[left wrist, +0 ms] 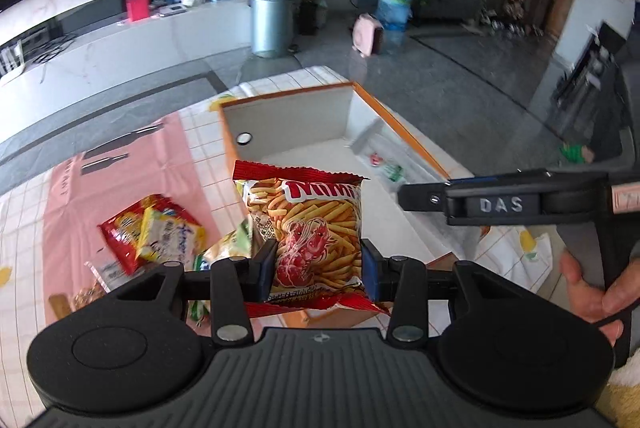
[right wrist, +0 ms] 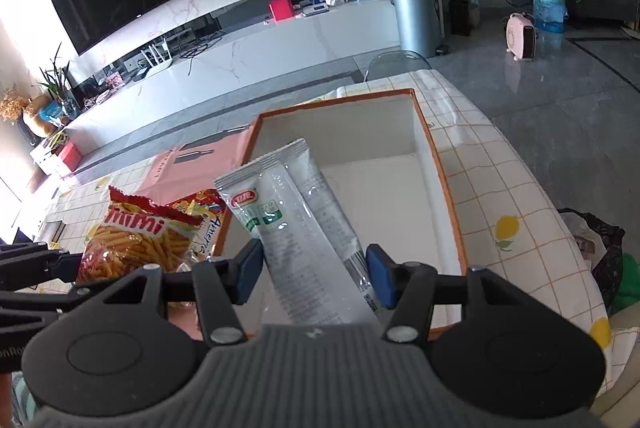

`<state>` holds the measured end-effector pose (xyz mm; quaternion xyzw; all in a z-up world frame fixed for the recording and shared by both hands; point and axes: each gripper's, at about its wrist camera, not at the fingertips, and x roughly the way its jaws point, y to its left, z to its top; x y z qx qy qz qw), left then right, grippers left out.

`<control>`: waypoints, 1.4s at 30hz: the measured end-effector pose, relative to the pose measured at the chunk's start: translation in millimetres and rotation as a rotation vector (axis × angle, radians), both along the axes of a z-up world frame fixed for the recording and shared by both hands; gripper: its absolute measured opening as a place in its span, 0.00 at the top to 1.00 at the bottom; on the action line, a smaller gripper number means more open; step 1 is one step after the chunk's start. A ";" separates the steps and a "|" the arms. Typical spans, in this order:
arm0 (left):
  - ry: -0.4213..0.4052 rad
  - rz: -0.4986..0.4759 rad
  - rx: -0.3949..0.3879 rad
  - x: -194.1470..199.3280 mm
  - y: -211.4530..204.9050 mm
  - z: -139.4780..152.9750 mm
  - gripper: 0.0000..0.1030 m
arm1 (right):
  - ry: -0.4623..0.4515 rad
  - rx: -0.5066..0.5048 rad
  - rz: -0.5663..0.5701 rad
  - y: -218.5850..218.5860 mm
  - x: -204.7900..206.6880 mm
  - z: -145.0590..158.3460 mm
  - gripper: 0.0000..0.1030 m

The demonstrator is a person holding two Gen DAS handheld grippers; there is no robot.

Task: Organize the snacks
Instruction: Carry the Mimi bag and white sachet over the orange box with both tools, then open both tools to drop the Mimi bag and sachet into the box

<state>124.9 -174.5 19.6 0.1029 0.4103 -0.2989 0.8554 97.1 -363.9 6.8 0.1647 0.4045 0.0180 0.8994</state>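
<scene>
Our left gripper (left wrist: 318, 270) has its blue pads clamped on the lower part of a red Mimi shrimp-stick bag (left wrist: 310, 228), which stands upright between the jaws with its crimped top edge toward twelve o'clock. Our right gripper (right wrist: 316, 274) is closed on two white stick sachets (right wrist: 298, 228), which lean from the jaws up toward eleven o'clock; whether both sachets are truly pinched or one only rests on the other, we cannot tell. In the right wrist view the sachets hang over the orange-rimmed box (right wrist: 448, 196), whose white inside lies open from twelve to three o'clock of them, and the Mimi bag shows at nine o'clock, just outside the box's left wall. In the left wrist view the same box sits at one o'clock of the held bag, with a small red-and-green packet (left wrist: 386, 166) lying on its floor near the right wall. At nine o'clock of the left gripper a loose heap of snack packets (left wrist: 154, 234) rests on a pink sheet (left wrist: 168, 156), which lies over the checked tablecloth (right wrist: 516, 180). The right gripper's black arm crosses the left wrist view at three o'clock, with our right hand (left wrist: 592, 288) below it.
</scene>
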 end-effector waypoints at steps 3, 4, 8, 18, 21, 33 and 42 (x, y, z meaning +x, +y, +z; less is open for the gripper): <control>0.027 -0.058 0.057 12.5 -23.0 -11.4 0.54 | 0.060 0.060 -0.010 -8.0 24.5 -15.1 0.47; 0.047 -0.076 0.077 17.4 -28.3 -15.7 0.54 | 0.080 0.078 -0.018 -10.2 28.0 -21.2 0.47; 0.082 -0.129 0.194 36.5 -46.7 -30.1 0.54 | 0.181 0.117 -0.040 -11.4 48.3 -43.6 0.47; 0.119 -0.305 0.461 53.5 -79.7 -60.3 0.53 | 0.372 0.075 0.007 -10.3 85.8 -84.3 0.48; 0.136 -0.318 0.487 56.9 -82.7 -65.0 0.53 | 0.422 0.084 0.006 -13.7 93.2 -92.6 0.48; 0.189 -0.334 0.494 57.9 -87.0 -77.1 0.43 | 0.493 0.047 0.021 -11.4 101.0 -101.8 0.48; 0.164 -0.316 0.384 53.5 -62.2 -45.0 0.25 | 0.539 0.050 0.011 -7.1 105.4 -107.4 0.47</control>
